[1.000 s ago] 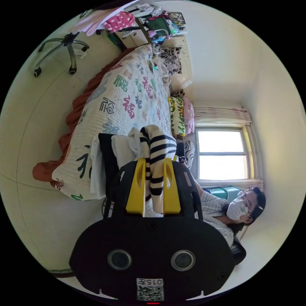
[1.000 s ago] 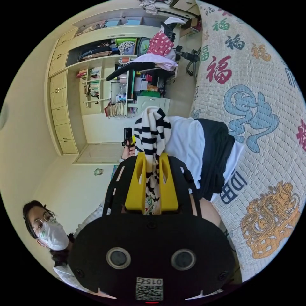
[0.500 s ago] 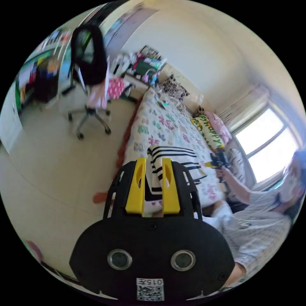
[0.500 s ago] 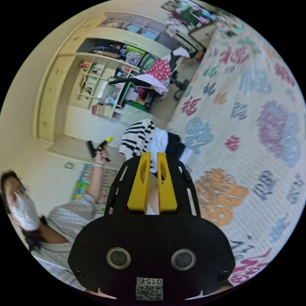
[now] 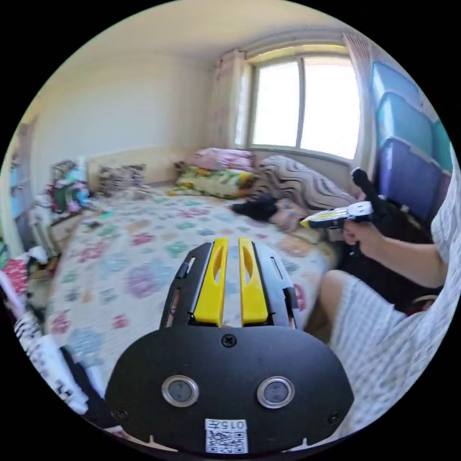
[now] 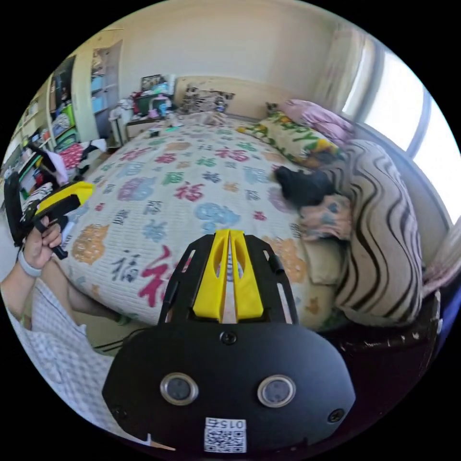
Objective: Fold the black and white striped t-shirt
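Currently, both yellow-jawed hand-held grippers, left [image 5: 231, 245] and right [image 6: 229, 237], are hovering pressed together, gripping nothing, over the patterned quilted bed [image 6: 192, 192]; the black-and-white striped t-shirt [image 5: 36, 343] is lying at the bed's edge.

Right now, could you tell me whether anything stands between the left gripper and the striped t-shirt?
Nothing visible does: the striped t-shirt lies at the edge of the quilt, off to one side of the left gripper, with bare quilt between them.
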A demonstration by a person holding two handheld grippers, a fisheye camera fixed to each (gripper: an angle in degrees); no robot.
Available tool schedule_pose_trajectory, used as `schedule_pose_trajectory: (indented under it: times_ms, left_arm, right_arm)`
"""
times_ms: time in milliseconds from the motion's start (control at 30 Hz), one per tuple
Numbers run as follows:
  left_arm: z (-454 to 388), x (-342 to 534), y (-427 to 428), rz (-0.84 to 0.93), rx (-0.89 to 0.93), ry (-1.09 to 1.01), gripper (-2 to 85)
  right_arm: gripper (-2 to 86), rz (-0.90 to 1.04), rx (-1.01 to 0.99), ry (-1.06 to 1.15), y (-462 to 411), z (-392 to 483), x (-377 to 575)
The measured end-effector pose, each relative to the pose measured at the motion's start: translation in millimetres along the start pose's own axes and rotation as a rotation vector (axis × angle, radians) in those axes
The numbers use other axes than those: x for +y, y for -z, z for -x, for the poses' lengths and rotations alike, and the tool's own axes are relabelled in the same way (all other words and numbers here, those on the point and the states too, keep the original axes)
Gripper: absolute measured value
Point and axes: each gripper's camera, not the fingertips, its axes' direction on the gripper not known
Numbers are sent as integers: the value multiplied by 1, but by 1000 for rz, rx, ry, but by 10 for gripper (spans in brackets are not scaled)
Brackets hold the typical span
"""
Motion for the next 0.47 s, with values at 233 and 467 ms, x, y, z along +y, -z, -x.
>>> schedule_pose_trajectory:
  times_ms: [233,467]
  left_arm:
    - [-67,1,-340,365,526,307,77]
    - [-79,55,-563,502,613,704,127]
  right_arm:
    - [53,135,149,-148,27,-143,54]
    - [69,147,45,-261,74,-228,98]
